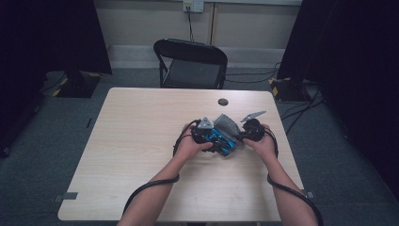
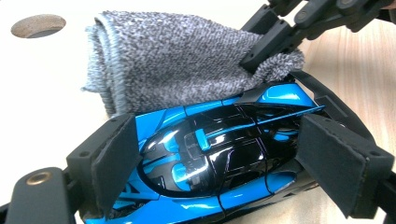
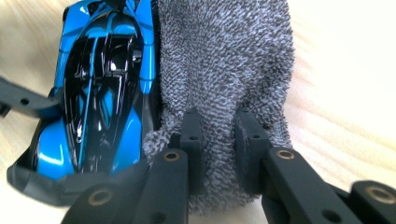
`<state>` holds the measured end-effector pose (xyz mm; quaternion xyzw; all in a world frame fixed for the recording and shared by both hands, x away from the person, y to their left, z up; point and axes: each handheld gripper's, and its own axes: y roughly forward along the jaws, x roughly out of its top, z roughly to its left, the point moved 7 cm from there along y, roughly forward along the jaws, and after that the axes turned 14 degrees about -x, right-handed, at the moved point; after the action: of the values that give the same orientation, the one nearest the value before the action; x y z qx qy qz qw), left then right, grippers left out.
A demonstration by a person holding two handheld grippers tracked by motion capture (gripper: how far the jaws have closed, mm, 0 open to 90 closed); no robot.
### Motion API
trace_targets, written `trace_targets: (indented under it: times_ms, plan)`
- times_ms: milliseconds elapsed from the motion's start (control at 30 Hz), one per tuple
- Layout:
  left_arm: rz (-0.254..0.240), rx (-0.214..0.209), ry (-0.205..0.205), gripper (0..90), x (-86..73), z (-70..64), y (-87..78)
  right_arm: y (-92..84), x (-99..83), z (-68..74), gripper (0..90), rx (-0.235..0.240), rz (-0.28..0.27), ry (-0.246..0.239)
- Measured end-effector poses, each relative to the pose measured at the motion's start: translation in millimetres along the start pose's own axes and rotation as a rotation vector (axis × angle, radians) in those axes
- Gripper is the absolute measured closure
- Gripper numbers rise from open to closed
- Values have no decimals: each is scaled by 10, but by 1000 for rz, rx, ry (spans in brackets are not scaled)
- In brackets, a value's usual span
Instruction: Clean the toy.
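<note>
Toy car [image 1: 221, 139], blue and black, sits near the middle of the table [image 1: 131, 141] in the high view, between my left gripper [image 1: 210, 137] and right gripper [image 1: 241, 133], with a grey cloth [image 1: 226, 123] just behind it. Looking along my left gripper [image 2: 219, 168], the two pads clamp the car's [image 2: 210, 163] sides, the cloth [image 2: 177, 65] lying against it. Looking along my right gripper [image 3: 218, 149], the jaws pinch a fold of cloth [image 3: 224, 70] beside the car [image 3: 100, 88].
</note>
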<state>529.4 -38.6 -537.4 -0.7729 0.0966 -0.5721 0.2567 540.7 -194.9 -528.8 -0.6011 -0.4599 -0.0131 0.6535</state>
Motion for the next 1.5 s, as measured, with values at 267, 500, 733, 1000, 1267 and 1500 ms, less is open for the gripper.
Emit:
trace_targets:
  times_ms: [267, 500, 733, 1000, 1267, 1500]
  plan:
    - [4, 3, 0, 131, 1, 2, -3, -81, -111, -35, 761, -3, 4, 2]
    - [6, 5, -1, 133, 1, 4, -6, -159, -201, -32, 761, 1, 8, -11]
    - [13, 8, -1, 133, 7, 4, -3, -245, -294, -32, 761, 5, 15, -18]
    - [19, 11, -7, 133, 9, -3, -3, -340, -417, -28, 761, 8, 9, -14]
    - [20, 10, -8, 133, 12, -1, -2, -431, -517, -38, 760, -2, 13, -25]
    - [21, 11, -9, 133, 10, 0, -4, -490, -604, -68, 760, -1, 12, -21]
